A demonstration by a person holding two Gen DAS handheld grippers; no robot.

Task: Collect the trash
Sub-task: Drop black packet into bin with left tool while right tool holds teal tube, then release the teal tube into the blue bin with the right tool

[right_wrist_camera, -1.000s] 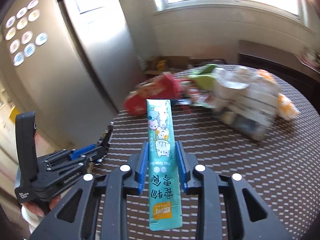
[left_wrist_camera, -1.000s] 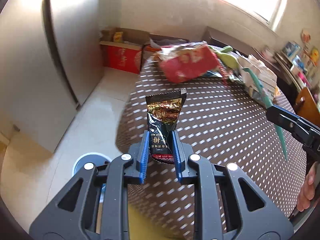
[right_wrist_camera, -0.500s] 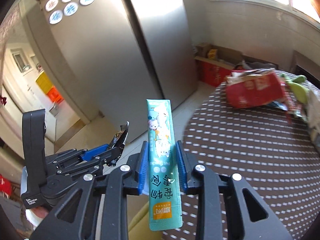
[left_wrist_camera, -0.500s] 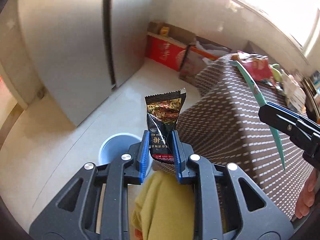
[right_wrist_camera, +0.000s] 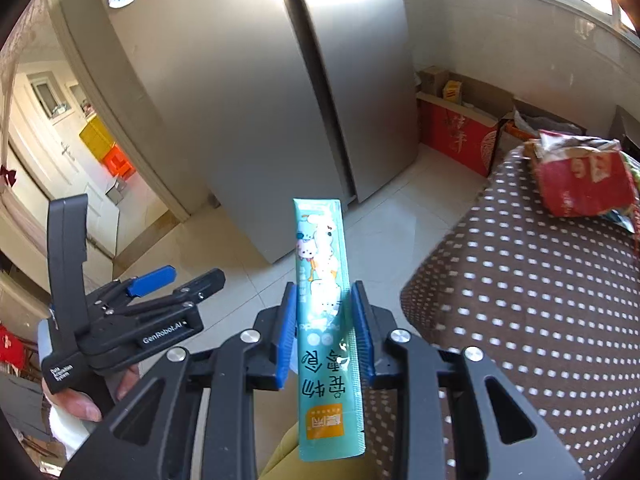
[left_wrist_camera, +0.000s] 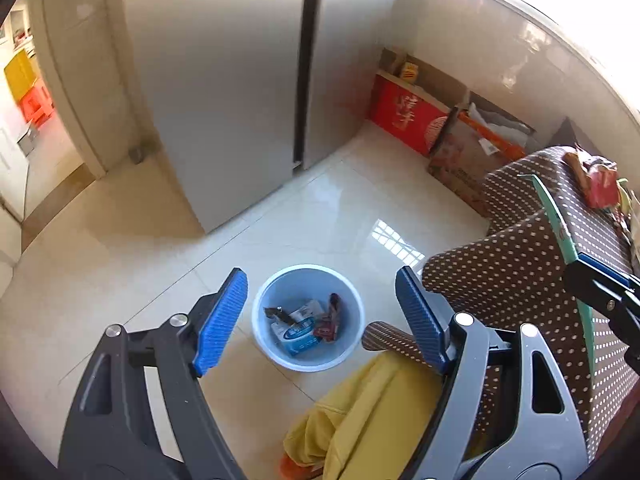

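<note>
Left gripper: jaws have just been opening, now stand wide with nothing between them. Framed right in that gap, centre of the left wrist view, is the blue bin on the pale floor, with a few wrappers lying inside (a dark one among them, too small to read).

Right gripper: jaws clamped on the teal snack stick wrapper, centre of the right wrist view, pinched about mid-length, top end standing up, bottom end hanging below the pads. In the left wrist view the same wrapper shows edge-on at the right side.

Handling guess: thin foil-plastic sleeve, very light, limp and flattened, slick surface. It looks likely to flutter when let go, so release should probably happen low and directly over the bin. The mid-length pinch across the flat faces looks sound; a grab by a corner would probably let it swing.

More trash: red crumpled bag on the dotted brown tablecloth, right of frame. Probably soft and crinkly, best pinched at a raised fold.
</note>
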